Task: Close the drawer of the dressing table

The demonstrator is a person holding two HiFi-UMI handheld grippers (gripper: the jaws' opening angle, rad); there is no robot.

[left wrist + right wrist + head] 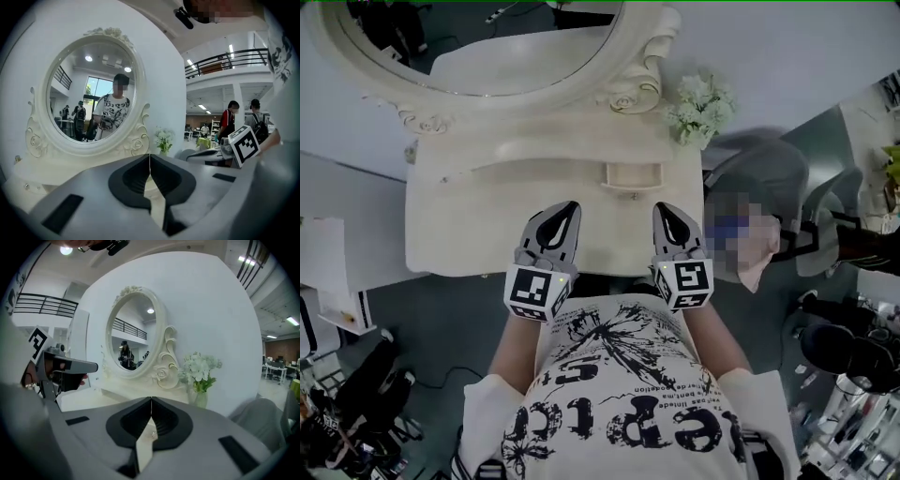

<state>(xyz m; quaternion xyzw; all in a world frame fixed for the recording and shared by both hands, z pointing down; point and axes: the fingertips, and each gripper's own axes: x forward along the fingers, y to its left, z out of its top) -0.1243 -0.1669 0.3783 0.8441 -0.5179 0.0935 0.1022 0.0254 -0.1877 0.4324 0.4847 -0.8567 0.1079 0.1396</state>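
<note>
Currently, the small drawer (633, 176) of the dressing table (459, 225), set below the mirror (516, 37), is judged still pulled out, so closing remains undone. The left gripper (570, 210) and right gripper (663, 212) are held shut, empty, short of it. No brand is seen. The shirt (619, 394) print is not reliably legible.

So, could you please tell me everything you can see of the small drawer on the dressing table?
The drawer is a small cream box, seemingly painted wood, with a tiny knob on its front. It sits in the raised back of the table, below the mirror, right of centre, pulled out, its inside showing and apparently empty. Nothing touches it: the left gripper and right gripper hang short of it, jaws together.
</note>
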